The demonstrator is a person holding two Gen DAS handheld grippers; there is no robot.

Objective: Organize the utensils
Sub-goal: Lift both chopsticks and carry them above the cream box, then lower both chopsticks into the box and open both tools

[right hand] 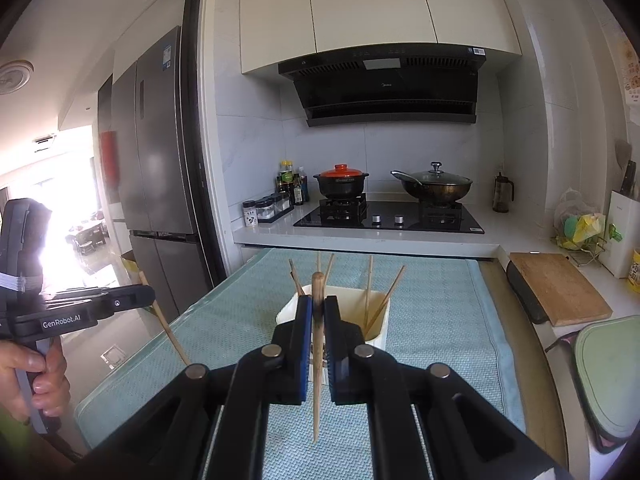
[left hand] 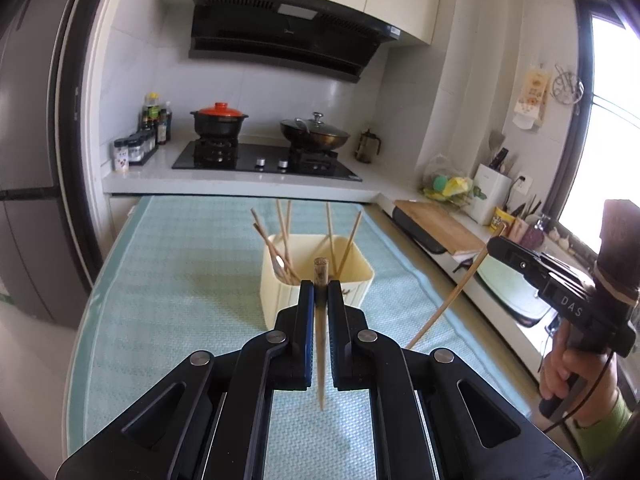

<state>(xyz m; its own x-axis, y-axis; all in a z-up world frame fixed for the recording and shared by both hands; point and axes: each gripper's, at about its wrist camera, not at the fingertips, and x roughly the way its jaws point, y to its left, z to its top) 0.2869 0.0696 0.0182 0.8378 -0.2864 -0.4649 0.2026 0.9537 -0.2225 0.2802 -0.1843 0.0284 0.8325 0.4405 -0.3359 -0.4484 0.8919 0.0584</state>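
Your left tongs (left hand: 321, 294) are squeezed on one chopstick (left hand: 321, 332), and it hangs with its thin tip pointing down. Your right tongs (right hand: 318, 312) are squeezed on another chopstick (right hand: 318, 360) the same way. Both sticks hang above the tabletop (left hand: 168, 280) with the blue-green cloth, near the cream box (left hand: 280, 292). The box stands on the cloth in front of both tongs and already has some chopsticks (left hand: 285, 224) leaning inside it.

The job now looks like dropping these two sticks into the box. Move one hand at a time so the tongs do not bump. Bring the thin tip over an open spot in the box, away from the leaning sticks. Lower it until the tip is inside, then let go gently. Keep the stick pointing straight down so it does not tip the box.
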